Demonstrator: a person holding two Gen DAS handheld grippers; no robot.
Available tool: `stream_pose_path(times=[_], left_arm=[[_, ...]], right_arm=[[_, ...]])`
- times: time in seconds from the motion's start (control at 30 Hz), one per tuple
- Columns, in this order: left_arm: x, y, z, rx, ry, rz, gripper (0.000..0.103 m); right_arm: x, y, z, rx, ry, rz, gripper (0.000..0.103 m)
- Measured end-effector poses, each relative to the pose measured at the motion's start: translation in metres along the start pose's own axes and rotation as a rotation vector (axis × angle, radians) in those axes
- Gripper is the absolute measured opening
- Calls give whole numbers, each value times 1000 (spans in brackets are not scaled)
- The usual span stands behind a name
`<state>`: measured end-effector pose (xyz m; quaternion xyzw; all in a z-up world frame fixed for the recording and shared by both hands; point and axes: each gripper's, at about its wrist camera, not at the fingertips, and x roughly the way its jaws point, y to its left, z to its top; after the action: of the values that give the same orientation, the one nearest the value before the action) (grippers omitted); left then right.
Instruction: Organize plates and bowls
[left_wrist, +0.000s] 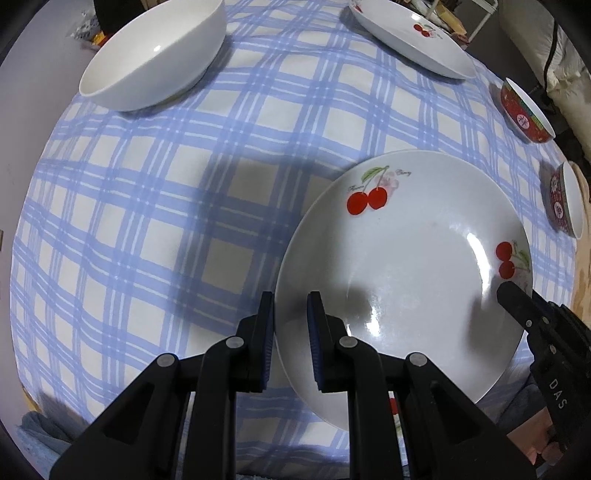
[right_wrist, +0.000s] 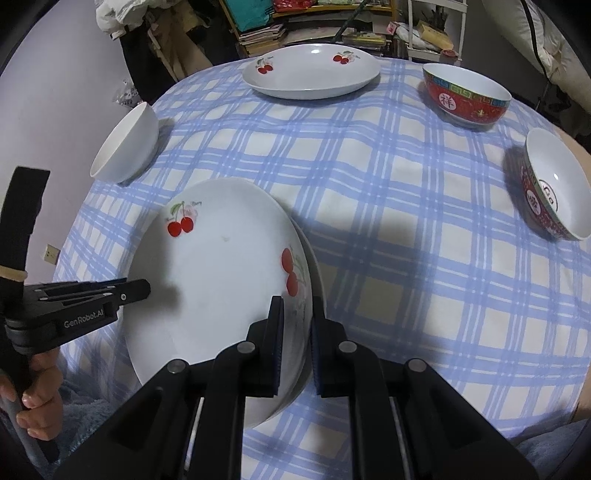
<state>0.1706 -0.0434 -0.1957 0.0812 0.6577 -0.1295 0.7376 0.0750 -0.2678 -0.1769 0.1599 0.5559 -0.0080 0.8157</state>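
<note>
At lower centre of both views, the cherry plate (left_wrist: 406, 266) sits pinched by its opposite rims between the left gripper (left_wrist: 291, 314) and right gripper (right_wrist: 297, 317), each narrowly closed on porcelain, seemingly atop another plate, so uneven pull could slip it onto the checked tablecloth (right_wrist: 406, 258).

L gripper (left_wrist: 290, 339) | fingers nearly closed, straddling cherry plate (left_wrist: 406, 258) rim on its left edge | R gripper (right_wrist: 297, 345) | fingers pinching opposite rim, both pointing fwd | bare hand (right_wrist: 38, 398) gripping L handle
</note>
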Motion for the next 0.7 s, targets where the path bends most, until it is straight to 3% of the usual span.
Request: stream_pose_path(times=[0.2, 0.6, 0.7], left_arm=[[1, -3, -3, 33, -12, 43, 16], [-17, -10, -14, 56, -36, 58, 16], [-21, -15, -17, 68, -50, 82, 16]], right_arm=[[-1, 1, 0, -7, -5, -7, 15], [-7, 11, -6, -61, -24, -76, 15], [-6, 13, -7, -82, -27, -130, 15]])
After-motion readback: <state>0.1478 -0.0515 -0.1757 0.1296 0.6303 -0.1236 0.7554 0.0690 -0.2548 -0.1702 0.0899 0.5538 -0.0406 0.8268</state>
